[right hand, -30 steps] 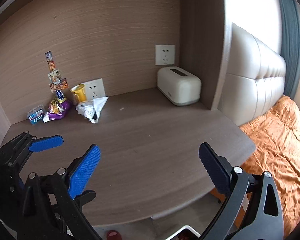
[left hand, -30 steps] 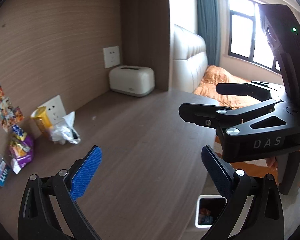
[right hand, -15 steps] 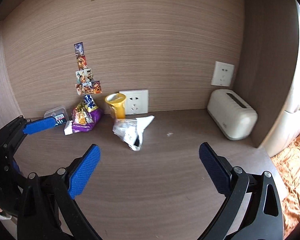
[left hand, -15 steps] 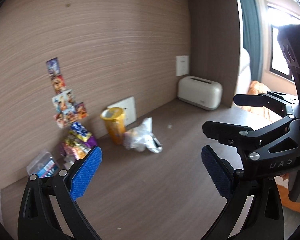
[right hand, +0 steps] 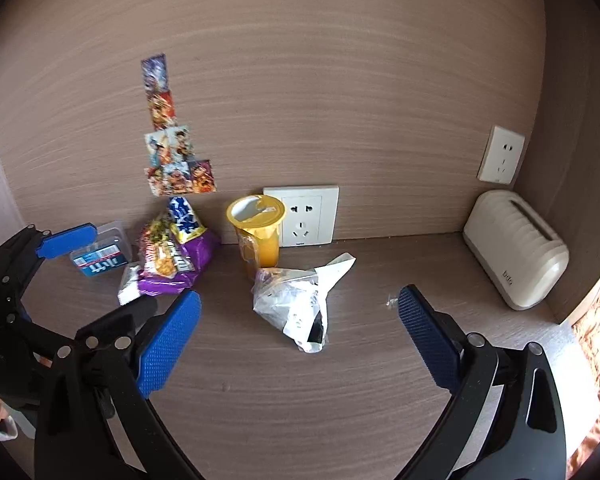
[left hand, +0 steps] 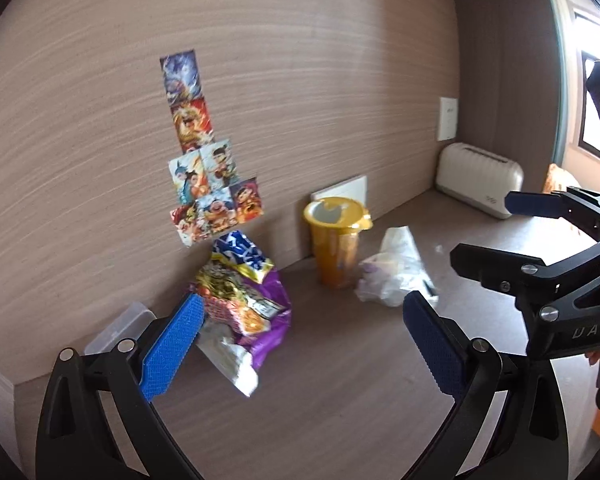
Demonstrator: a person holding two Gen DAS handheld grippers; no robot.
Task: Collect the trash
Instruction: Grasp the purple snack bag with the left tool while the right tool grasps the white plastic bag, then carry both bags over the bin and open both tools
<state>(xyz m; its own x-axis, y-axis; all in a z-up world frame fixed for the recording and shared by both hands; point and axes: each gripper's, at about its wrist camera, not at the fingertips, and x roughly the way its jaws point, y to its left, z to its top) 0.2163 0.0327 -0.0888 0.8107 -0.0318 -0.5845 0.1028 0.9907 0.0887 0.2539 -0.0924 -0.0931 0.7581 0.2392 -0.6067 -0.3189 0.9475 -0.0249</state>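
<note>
Both grippers wide open, holding nothing. Left gripper (left hand: 300, 332) faces the purple snack bag (left hand: 252, 300) leaning at the back wall; right gripper (right hand: 300, 332) faces the crumpled clear plastic bag (right hand: 296, 304) on the desk (right hand: 340, 400), just in front of the yellow cup (right hand: 258, 232). My read: step is approach-to-grasp. Go low, straddle the bunched middle of each bag, close fully since thin film slips. Keep the right fingers off the cup; it looks tippable.
</note>
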